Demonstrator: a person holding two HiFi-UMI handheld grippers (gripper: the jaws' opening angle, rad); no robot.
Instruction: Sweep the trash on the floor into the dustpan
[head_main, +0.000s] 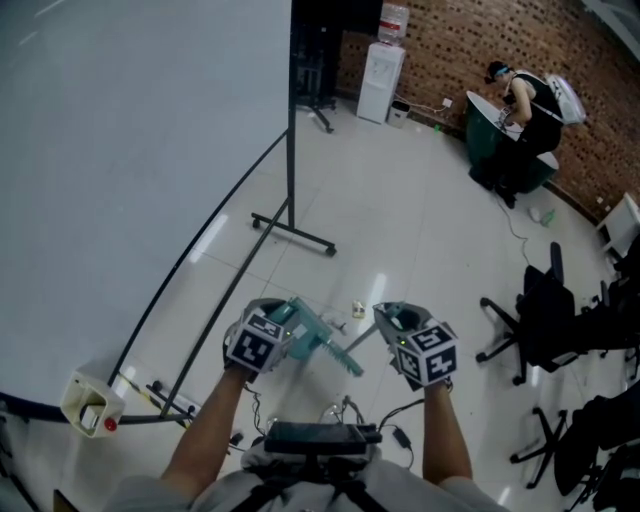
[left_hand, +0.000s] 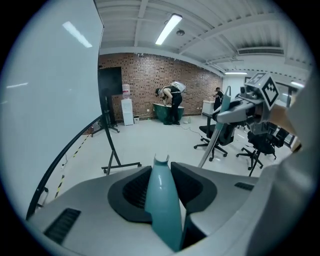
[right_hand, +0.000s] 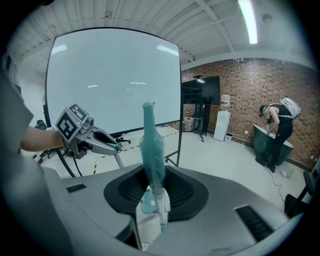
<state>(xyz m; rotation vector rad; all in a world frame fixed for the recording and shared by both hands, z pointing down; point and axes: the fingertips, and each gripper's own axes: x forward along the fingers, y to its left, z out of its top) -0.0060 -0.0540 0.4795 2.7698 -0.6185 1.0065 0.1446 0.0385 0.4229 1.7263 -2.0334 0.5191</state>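
My left gripper (head_main: 290, 325) (left_hand: 161, 175) is shut on a teal handle (left_hand: 161, 200) that sticks out past its jaws. That handle belongs to a teal tool (head_main: 325, 345) hanging between the two grippers; whether it is the brush or the dustpan I cannot tell. The right gripper (head_main: 390, 318) (right_hand: 152, 175) is shut on a teal-topped pole (right_hand: 150, 140), which slants down as a grey shaft (left_hand: 212, 142). A small piece of trash (head_main: 357, 310) lies on the white floor just beyond the grippers. Each gripper shows in the other's view: the right gripper (left_hand: 235, 112) and the left gripper (right_hand: 107, 145).
A big white screen (head_main: 140, 150) on a black wheeled stand (head_main: 295, 232) fills the left. Black office chairs (head_main: 540, 310) stand at the right. Far back, a person (head_main: 525, 100) bends over a green table beside a water dispenser (head_main: 380, 65). Cables (head_main: 400, 435) lie by my feet.
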